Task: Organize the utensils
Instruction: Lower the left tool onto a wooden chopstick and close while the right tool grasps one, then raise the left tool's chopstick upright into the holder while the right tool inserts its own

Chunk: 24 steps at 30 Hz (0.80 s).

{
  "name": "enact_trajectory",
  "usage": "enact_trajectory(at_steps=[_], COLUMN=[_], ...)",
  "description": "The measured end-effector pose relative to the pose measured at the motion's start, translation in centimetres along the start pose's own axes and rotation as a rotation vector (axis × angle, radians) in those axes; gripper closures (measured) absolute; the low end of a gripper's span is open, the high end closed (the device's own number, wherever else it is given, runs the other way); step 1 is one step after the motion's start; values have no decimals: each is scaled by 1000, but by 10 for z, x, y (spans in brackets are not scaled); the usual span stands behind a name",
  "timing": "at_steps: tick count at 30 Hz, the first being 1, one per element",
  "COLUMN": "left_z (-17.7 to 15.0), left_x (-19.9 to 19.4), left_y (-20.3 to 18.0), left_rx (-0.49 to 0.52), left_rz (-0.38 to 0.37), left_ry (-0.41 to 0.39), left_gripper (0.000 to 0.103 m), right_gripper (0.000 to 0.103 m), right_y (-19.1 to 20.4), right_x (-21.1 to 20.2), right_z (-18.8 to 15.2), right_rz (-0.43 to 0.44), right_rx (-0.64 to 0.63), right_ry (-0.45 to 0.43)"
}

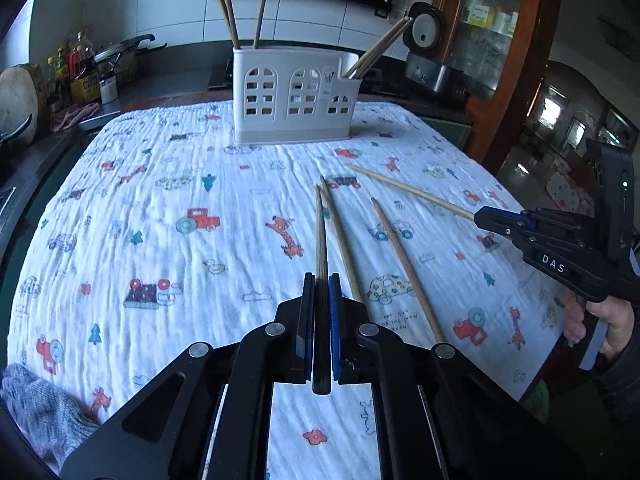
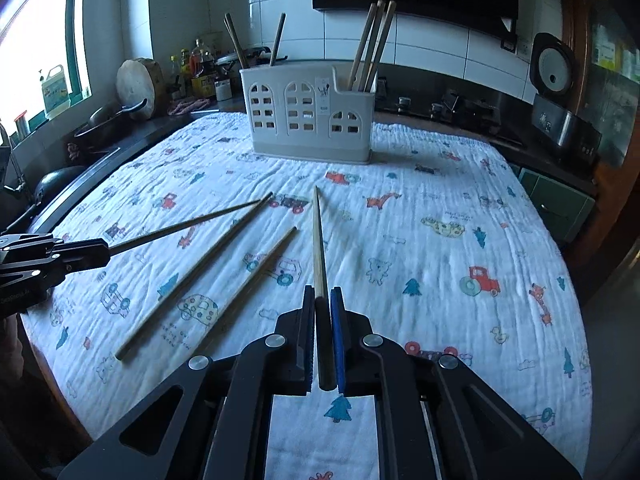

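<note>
Because each gripper holds its thin wooden chopstick lengthwise, the tip points forward to the white plastic holder (image 1: 294,98) with arched holes. The left gripper (image 1: 322,292) clamps a darker chopstick (image 1: 321,236); the right gripper (image 2: 323,304) clamps a paler one (image 2: 318,240). Two loose chopsticks (image 2: 192,276) lie on the crinkled printed cloth (image 2: 420,272).

2 low wrist views, both facing holder (image 1: 294,98).
</note>
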<state>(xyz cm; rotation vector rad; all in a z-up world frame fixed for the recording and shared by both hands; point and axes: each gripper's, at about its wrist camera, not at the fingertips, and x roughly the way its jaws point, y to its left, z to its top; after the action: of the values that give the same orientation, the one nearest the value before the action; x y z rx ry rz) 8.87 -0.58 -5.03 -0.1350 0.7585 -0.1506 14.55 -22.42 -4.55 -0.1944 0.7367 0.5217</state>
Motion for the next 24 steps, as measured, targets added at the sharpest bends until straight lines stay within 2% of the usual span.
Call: enact_trajectory(at_steps=[9,12,15,21,24], left_z=[51,60,59,59,60], left_x=[-17,-18,-18,-20,-21], left_y=[5,4,3,5,7], left_rx=[14,23,28,12,10], left_rz=[-14,-14,-16,-22,-24], left_ry=[-88,-100,-101,-109,-113], left_gripper=[97,98,98,98,98], right_gripper=[98,98,96,89,89], right_y=[4,2,-1,-4,-7], right_x=[-35,-34,-25,6,18], right_z=[46,53,43,1,-17], right_rz=[1,-2,13,11,11], right_rx=[-14,-12,5,11,19], right_ry=[-130,-133,-96,23,72])
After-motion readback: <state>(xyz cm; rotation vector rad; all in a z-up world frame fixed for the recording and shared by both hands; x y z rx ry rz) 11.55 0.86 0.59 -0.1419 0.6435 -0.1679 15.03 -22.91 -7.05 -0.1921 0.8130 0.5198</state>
